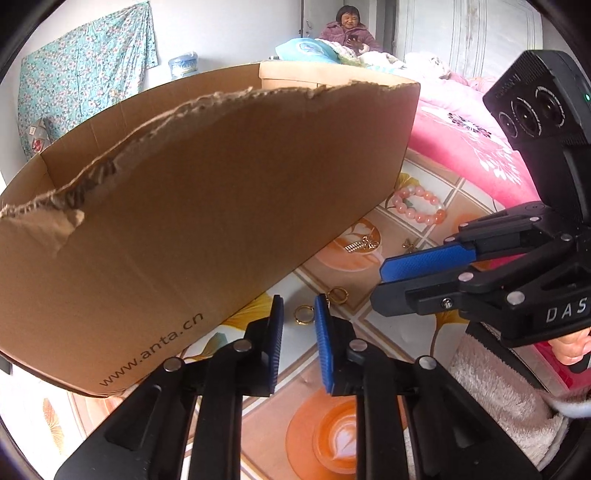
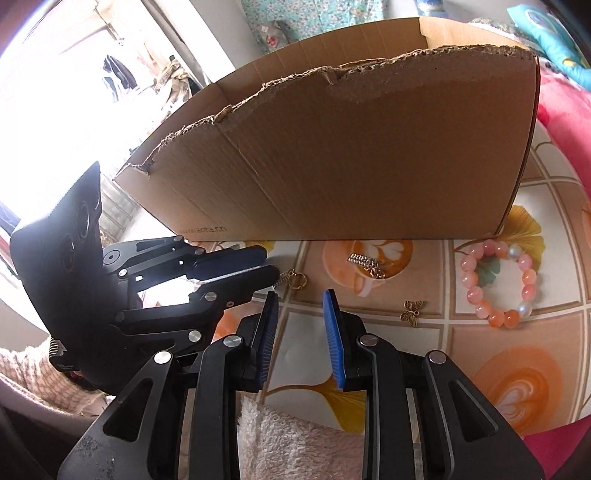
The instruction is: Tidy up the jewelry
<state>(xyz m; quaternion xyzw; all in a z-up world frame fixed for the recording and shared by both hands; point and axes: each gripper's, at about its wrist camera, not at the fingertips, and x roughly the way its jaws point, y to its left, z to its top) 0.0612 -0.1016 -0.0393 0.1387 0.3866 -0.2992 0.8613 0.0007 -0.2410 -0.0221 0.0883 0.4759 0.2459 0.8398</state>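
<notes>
We hold the left gripper (image 1: 298, 334) low over the patterned tablecloth (image 1: 354, 428), its blue pads parted by a narrow gap with nothing clamped. Just beyond that gap, at lower centre of the left wrist view, lies a gold ring (image 1: 303, 315); a gold hoop earring (image 1: 338, 294) sits slightly further up and to the right, apart from the fingers.

Our right gripper (image 2: 301, 334) also shows a modest opening between its pads and holds nothing; bare cloth lies beneath it. In its view the silver bar earring (image 2: 365, 263) lies above the fingers at centre, a small butterfly charm (image 2: 412, 312) to the right of the tips, and a pink bead bracelet (image 2: 498, 283) further right, all well clear of the pads. Another gold earring (image 2: 293, 278) rests just beside the tips of the left gripper, seen at centre left.

The cardboard box (image 1: 184, 206), its top edge torn, fills the upper half of both views. We see only its walls; we cannot tell what is inside.

Only the left view shows the ring and a seated woman (image 1: 349, 31) at upper centre. Only the right view shows a bright window (image 2: 74, 74) at upper left.
</notes>
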